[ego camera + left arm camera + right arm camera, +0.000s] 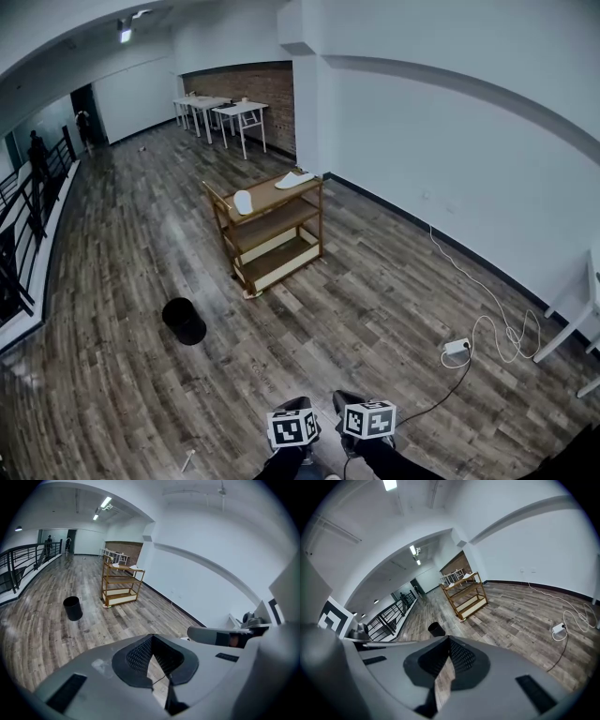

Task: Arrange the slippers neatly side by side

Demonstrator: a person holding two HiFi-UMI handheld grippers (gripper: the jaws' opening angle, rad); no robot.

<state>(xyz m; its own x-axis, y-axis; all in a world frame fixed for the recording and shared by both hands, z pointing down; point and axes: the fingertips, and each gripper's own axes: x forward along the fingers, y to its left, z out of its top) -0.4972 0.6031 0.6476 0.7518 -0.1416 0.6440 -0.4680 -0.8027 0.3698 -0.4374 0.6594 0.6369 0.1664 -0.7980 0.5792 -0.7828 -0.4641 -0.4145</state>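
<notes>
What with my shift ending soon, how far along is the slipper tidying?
Nothing looks done: one white slipper and the other slipper lie apart on top of the wooden cart. Nothing is in hand; the left hand-held gripper and right hand-held gripper are shut, empty, well short of the cart. Left: approaching, then setting the slippers side by side.

In the head view the left gripper (297,409) and right gripper (352,405) are cut off by the lower edge, little beyond their marker cubes (293,429) being shown. The far slipper (294,179) and near slipper (243,202) on the wooden cart (277,223) are rendered too small for detail. A pale scrap (249,294) at the cart's foot cannot be identified.
</notes>
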